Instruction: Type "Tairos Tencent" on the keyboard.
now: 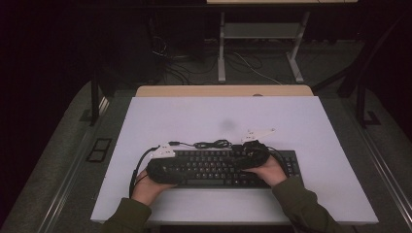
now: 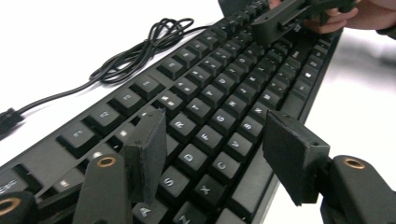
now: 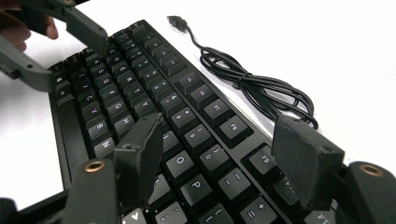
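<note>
Black foam-faced jaws of the left gripper (image 2: 212,154) stand nearest in the left gripper view, spread wide over the letter rows with nothing between them; one pad hangs above the keys near S and D, the other out past the front edge by the space bar.

Largest of all is the white table (image 1: 311,121), bare on its far half. On its near half lies the black keyboard (image 1: 228,167), long side running left to right, its front edge towards the person. It sits square and close to the near edge, probably so both hands can reach it without stretching.

Next come the two forearms in olive sleeves (image 1: 303,206), entering from the bottom of the high view, each hand wrapped round a gripper. The left gripper sits over the keyboard's left end, the right gripper (image 3: 217,156) over its right-of-middle part. The right gripper's jaws are likewise wide apart and grip nothing, hovering above the O, P and bracket keys. Both tools angle inward along the keyboard, so each camera catches the other tool at the far end; this looks like a stance for lifting or sliding the keyboard from both ends.

Smallest is the keyboard's cable (image 3: 252,86), loosely bundled on the table just behind the keyboard, its USB plug (image 3: 176,21) lying free.
</note>
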A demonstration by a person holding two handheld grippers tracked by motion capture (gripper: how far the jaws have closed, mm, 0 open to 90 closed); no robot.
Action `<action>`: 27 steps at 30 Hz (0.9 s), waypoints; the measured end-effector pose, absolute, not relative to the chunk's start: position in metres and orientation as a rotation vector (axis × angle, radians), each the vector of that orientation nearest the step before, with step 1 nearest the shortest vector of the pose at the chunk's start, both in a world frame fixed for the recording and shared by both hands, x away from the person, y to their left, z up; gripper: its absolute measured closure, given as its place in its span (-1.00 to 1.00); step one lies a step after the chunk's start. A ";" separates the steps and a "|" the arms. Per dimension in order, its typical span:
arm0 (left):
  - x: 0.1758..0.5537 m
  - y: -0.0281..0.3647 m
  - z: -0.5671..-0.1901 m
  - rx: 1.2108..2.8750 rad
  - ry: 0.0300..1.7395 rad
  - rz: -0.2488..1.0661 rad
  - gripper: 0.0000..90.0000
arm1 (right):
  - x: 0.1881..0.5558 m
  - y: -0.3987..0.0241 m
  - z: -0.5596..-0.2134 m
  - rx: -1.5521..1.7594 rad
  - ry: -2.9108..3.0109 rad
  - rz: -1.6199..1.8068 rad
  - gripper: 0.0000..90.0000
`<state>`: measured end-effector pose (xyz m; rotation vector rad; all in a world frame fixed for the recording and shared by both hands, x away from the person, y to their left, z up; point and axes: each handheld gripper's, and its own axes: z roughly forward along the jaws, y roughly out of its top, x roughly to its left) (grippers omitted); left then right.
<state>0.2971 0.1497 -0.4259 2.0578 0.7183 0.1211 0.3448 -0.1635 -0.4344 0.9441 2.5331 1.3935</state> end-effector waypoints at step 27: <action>0.288 0.126 -0.434 2.186 0.585 0.049 0.98 | 0.345 -0.164 -0.434 0.944 2.532 1.392 -0.25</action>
